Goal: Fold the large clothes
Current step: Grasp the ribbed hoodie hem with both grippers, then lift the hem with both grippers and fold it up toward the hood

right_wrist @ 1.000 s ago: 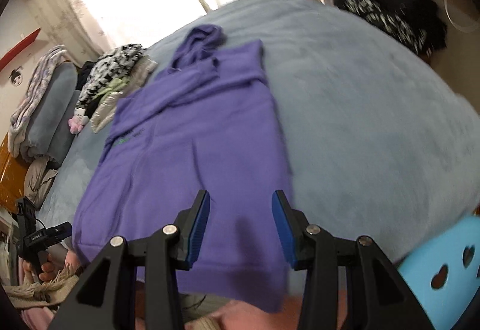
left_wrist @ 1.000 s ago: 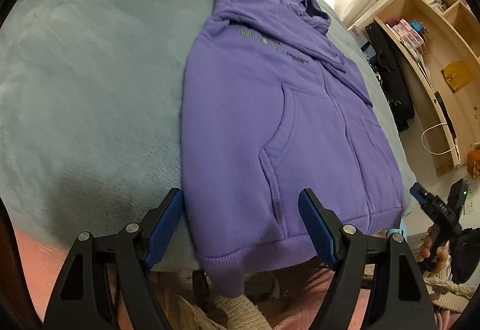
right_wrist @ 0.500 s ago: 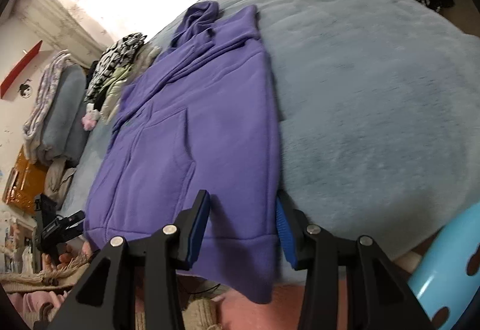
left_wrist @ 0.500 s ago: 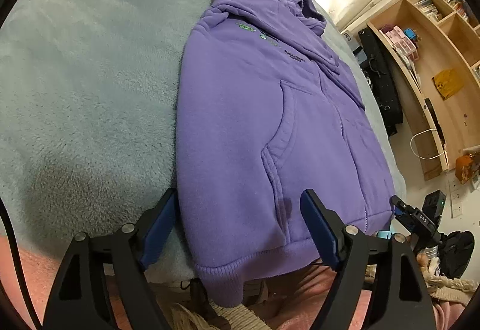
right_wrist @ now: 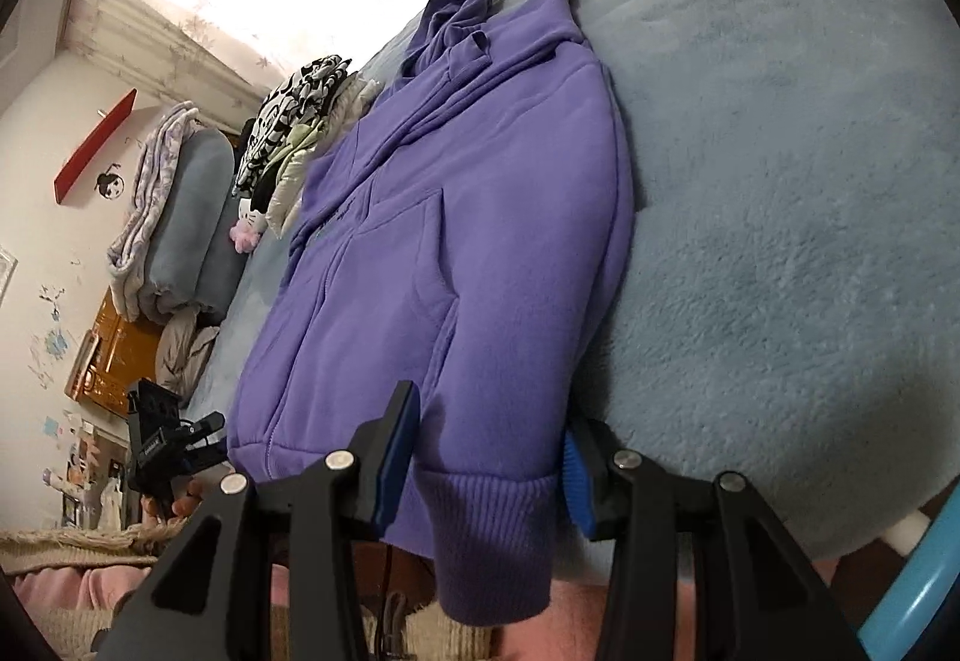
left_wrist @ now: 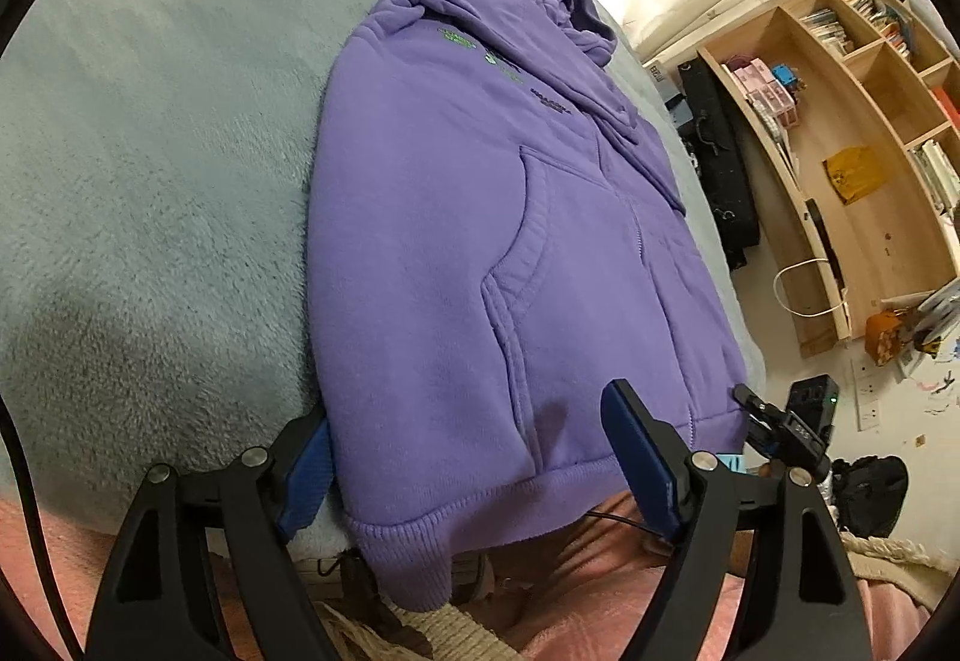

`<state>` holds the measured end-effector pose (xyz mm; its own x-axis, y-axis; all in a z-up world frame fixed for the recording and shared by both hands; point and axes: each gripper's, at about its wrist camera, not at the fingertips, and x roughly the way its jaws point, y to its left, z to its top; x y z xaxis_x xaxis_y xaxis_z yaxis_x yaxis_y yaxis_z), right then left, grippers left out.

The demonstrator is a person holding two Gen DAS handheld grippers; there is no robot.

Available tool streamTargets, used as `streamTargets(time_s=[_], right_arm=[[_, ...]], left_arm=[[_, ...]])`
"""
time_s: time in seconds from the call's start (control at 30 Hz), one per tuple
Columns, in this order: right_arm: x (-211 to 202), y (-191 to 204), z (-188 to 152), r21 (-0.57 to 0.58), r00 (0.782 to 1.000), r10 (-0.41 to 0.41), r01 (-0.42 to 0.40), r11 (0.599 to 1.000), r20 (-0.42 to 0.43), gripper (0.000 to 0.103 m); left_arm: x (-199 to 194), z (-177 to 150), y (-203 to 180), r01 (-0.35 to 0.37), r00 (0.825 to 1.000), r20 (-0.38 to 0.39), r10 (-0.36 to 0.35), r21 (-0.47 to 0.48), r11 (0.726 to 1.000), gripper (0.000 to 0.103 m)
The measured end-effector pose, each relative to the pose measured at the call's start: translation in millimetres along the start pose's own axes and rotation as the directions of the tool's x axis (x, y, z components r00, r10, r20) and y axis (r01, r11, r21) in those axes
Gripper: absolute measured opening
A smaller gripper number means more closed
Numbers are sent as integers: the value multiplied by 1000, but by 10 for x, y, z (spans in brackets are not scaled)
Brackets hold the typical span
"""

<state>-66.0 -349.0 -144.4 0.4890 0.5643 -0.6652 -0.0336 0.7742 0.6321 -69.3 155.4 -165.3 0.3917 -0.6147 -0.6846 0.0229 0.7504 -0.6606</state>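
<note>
A purple zip hoodie (left_wrist: 480, 217) lies flat, front up, on the blue-grey fleece bed (left_wrist: 150, 150), hood at the far end and ribbed hem hanging over the near edge. My left gripper (left_wrist: 474, 466) is open and straddles the hem's left corner: one blue pad (left_wrist: 306, 475) beside the side seam, the other (left_wrist: 642, 457) above the fabric. My right gripper (right_wrist: 486, 469) is open around the hem's right corner (right_wrist: 492, 529), which droops between its pads without being pinched. Each gripper also shows in the other's view: right gripper (left_wrist: 780, 427), left gripper (right_wrist: 168, 445).
A pile of clothes (right_wrist: 300, 120) and a small plush toy (right_wrist: 246, 226) lie at the far end of the bed. Rolled bedding (right_wrist: 174, 223) is stacked beyond. A wooden bookshelf (left_wrist: 840, 132) and a black bag (left_wrist: 720, 162) stand on the right. A blue stool (right_wrist: 912, 583) is near my right gripper.
Both grippers have tipped down and closed in on the near hem. The right one sank until the hem's right corner came between its jaws. Jaw widths look unchanged.
</note>
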Motion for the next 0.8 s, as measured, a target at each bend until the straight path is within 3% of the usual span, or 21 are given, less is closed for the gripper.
streamTargets(time_s=[0.17, 0.47, 0.53, 0.6, 0.7, 0.8], right_arm=[[56, -10, 3, 17, 1000, 10, -11, 1000, 12, 44], [93, -46, 9, 49, 1000, 4, -5, 999, 12, 43], [88, -30, 13, 44, 1000, -3, 3, 999, 13, 43], [78, -12, -5, 40, 1000, -12, 11, 999, 19, 43], [70, 29, -10, 34, 999, -43, 42, 999, 29, 29], [56, 128, 16, 23, 997, -58, 57, 998, 46, 19]], left_arm=[[63, -26, -18, 31, 1000, -3, -31, 4, 1000, 80], [175, 27, -169, 13, 1000, 17, -14, 66, 998, 82], [196, 46, -231, -5, 999, 32, 2, 91, 996, 74], [233, 89, -292, -29, 999, 48, 23, 112, 993, 45], [320, 168, -310, -34, 998, 47, 31, 79, 996, 16], [334, 223, -414, -31, 996, 85, 27, 55, 998, 13]])
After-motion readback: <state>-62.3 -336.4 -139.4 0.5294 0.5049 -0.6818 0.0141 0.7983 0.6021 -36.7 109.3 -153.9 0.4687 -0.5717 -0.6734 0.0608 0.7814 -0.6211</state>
